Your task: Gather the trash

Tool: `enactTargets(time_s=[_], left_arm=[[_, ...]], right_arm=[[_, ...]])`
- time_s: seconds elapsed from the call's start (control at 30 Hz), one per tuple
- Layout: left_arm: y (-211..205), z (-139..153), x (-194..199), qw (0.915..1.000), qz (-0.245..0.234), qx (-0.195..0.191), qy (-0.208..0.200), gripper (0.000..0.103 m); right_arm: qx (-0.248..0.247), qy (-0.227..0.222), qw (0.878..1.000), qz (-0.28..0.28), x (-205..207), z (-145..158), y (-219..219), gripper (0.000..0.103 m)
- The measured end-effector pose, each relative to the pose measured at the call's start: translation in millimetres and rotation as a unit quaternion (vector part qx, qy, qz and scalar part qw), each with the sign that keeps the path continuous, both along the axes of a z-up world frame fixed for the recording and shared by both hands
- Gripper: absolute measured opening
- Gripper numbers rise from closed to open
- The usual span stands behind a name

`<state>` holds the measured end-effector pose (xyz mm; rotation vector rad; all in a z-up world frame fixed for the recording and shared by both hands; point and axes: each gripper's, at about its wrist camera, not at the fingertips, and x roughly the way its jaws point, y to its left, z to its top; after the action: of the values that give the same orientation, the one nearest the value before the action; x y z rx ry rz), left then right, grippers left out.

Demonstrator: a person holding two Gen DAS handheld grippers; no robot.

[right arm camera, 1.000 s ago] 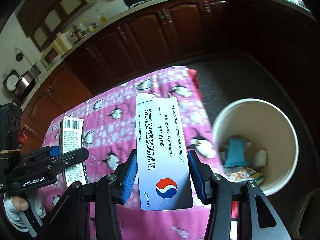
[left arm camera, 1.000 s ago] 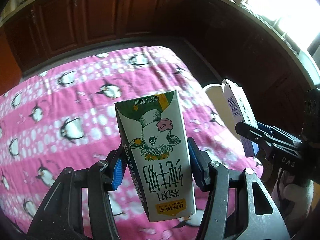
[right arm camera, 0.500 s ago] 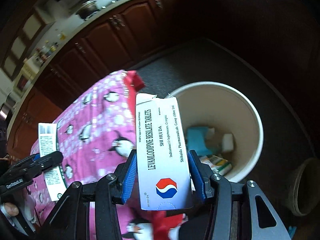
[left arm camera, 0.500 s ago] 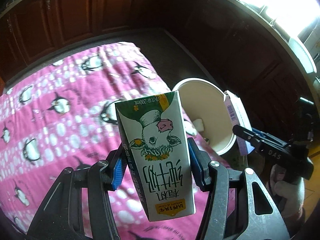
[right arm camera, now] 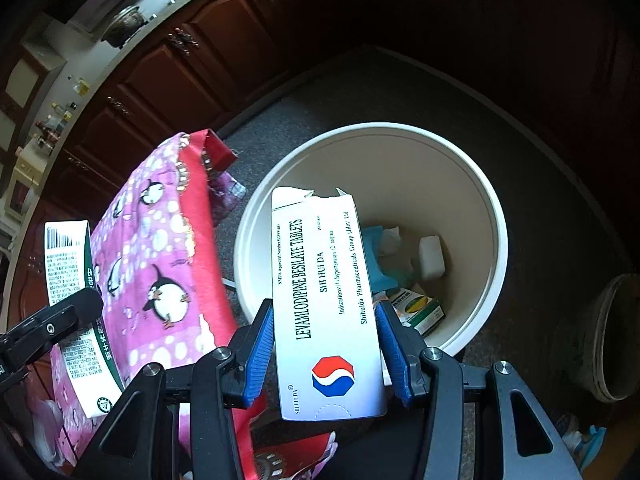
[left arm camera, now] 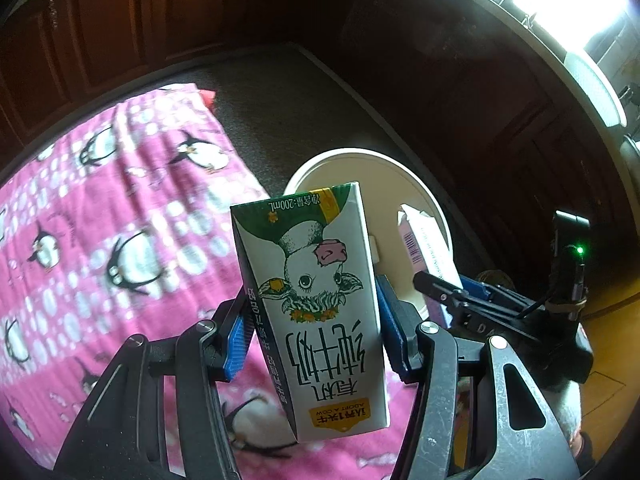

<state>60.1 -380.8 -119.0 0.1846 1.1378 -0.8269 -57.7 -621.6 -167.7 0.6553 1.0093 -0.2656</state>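
My left gripper (left arm camera: 316,332) is shut on a white and green milk carton (left arm camera: 316,304) with a cow drawn on it, held over the pink cloth's edge beside the white bin (left arm camera: 408,184). My right gripper (right arm camera: 326,344) is shut on a white tablet box (right arm camera: 326,300), which hangs over the near rim of the bin (right arm camera: 492,208). Inside the bin lie a blue packet (right arm camera: 374,264), a white block (right arm camera: 432,258) and a green and yellow box (right arm camera: 418,308). The right wrist view shows the milk carton (right arm camera: 74,304) at far left; the left wrist view shows the tablet box (left arm camera: 428,248) at right.
A pink penguin-print cloth (left arm camera: 100,220) covers the table left of the bin; its corner (right arm camera: 208,152) hangs beside the rim. Dark wood cabinets (right arm camera: 192,64) ring the grey floor (left arm camera: 280,104). A dull round pot (right arm camera: 620,336) stands on the floor right of the bin.
Both grippers have moved from over the pink cloth towards the bin, each keeping its box. The bin now fills the right wrist view and sits just behind the milk carton in the left.
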Motion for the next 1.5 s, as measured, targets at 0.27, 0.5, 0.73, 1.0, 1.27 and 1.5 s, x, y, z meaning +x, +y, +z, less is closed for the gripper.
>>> enactTargets(time_s=[0.27,0.5,0.73,1.0,1.27,1.5], left_arm=[[-27.7,-14.8,13.4,0.9999,-0.007,0.000,0.007,0.054],[-44.3,-22.1,20.6,0.9997,-0.008,-0.012,0.018,0.054],[-53.3,-31.5,29.6,0.9992,-0.011,-0.035,0.019,0.055],[-39.3,-23.8,24.9,0.9988,-0.008,-0.047,0.009,0.066],[-17.0,-11.1,12.1,0.9989,-0.008,-0.038,-0.026,0.066],[7.8,-0.9,-4.5,0.9967,0.008,-0.018,-0.079,0.066]], right_arm=[[0.003,0.010,1.000,-0.017,4.1,-10.7,-9.9,0.049],[0.000,0.014,1.000,-0.026,11.8,-13.3,-16.6,0.049],[-0.004,0.013,0.999,-0.031,7.9,-11.4,-21.1,0.051],[0.001,0.000,0.999,-0.034,-6.5,-5.8,-15.5,0.051],[-0.014,-0.014,0.999,-0.027,-13.8,6.2,-2.9,0.052],[-0.037,-0.039,0.998,-0.018,-14.5,24.7,16.3,0.053]])
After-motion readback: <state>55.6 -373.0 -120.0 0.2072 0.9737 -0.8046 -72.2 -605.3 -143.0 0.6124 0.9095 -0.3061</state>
